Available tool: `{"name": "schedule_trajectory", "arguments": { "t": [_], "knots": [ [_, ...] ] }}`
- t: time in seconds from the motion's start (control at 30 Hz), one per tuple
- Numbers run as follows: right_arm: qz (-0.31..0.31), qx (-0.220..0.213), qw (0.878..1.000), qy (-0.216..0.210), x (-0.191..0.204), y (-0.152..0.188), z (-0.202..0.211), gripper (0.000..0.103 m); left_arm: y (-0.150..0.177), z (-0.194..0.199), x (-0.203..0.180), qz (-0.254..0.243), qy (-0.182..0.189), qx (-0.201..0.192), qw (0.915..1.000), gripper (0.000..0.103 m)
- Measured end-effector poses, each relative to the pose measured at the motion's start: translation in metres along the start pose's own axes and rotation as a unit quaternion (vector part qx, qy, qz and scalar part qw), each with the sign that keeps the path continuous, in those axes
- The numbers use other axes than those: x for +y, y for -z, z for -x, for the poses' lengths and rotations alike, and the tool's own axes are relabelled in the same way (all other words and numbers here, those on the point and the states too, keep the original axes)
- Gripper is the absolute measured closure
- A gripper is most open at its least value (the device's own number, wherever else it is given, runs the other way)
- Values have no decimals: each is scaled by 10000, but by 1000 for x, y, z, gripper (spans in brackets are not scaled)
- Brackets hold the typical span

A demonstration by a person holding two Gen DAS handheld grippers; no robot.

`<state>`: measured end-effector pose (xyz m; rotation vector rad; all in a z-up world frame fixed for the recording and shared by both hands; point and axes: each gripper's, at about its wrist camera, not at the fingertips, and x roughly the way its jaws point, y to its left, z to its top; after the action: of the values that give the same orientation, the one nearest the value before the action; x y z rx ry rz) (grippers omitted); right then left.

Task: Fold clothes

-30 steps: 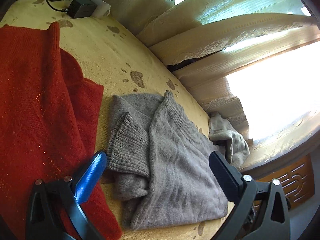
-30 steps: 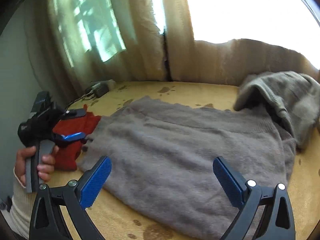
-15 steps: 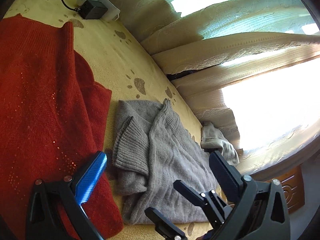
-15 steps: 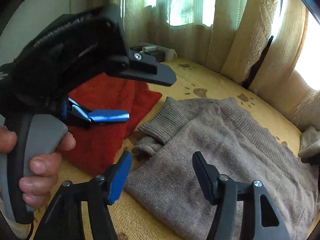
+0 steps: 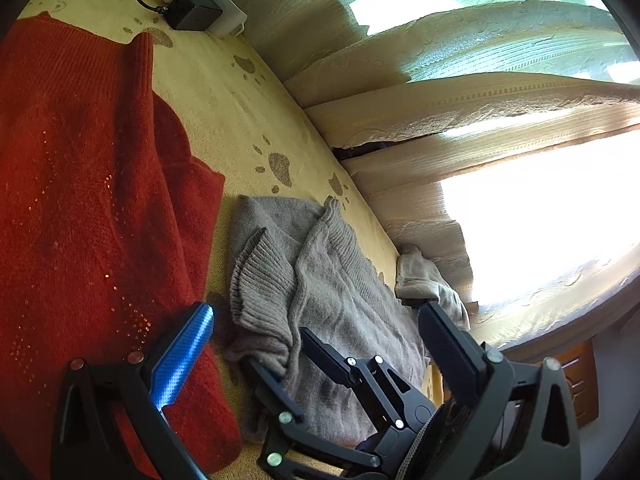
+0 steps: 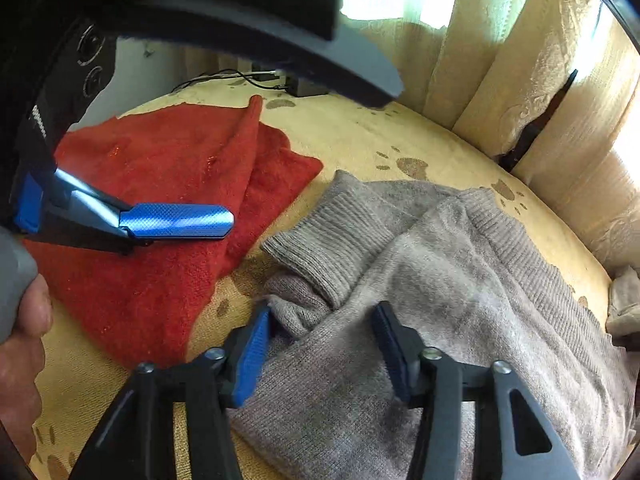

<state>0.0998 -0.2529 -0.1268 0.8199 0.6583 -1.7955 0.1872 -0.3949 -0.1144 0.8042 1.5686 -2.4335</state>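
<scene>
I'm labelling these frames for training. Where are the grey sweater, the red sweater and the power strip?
grey sweater (image 6: 460,280), right wrist view, on the body.
red sweater (image 5: 80,200), left wrist view, on the middle.
power strip (image 5: 224,24), left wrist view, on its white end.

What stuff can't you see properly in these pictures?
- Grey sweater: its near end runs off the bottom edge of the right wrist view, and the right hand-held gripper covers part.
- Red sweater: cut off by the left edge of the left wrist view.
- Small grey garment: too crumpled to identify.
- Window: glare whites it out.
</scene>
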Motion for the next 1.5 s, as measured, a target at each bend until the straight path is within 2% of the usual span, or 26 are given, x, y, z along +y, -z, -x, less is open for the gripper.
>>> {"name": "schedule_trajectory", "arguments": {
  "t": [0.03,0.07,0.2,0.4,0.53,0.73,1.03,1.27,1.4,1.5],
  "knots": [
    [-158,-15,9999,-13,-6,0,1,76,0,0,1,8,3,2,10000,0],
    [-337,-31,9994,-52,-13,0,2,80,0,-1,1,14,7,5,10000,0],
    [-1641,-225,9817,-939,-62,12,9,82,0,-4,1,-18,-6,28,10000,0],
    [-2420,-631,9596,-1288,-101,27,28,82,1,-8,-2,-98,93,82,9999,0],
    [-2661,-787,9514,-1337,-111,36,44,82,2,-13,-4,-194,2,77,9998,0],
    [-2741,-939,9480,-1315,-119,42,56,82,6,-21,-10,-464,-295,74,9985,0],
    [-2791,-963,9467,-1285,-124,46,59,82,8,-23,-11,-539,-326,86,9980,0],
    [-2804,-1167,9471,-1036,-137,47,76,82,9,-22,-9,-547,-301,97,9980,0],
    [-3009,-1579,9402,-245,-176,69,120,85,10,-23,-9,-556,-327,92,9979,0],
    [-3389,-1731,9240,372,-211,104,151,85,12,-25,-12,-593,-422,76,9973,0]
  ]
}}
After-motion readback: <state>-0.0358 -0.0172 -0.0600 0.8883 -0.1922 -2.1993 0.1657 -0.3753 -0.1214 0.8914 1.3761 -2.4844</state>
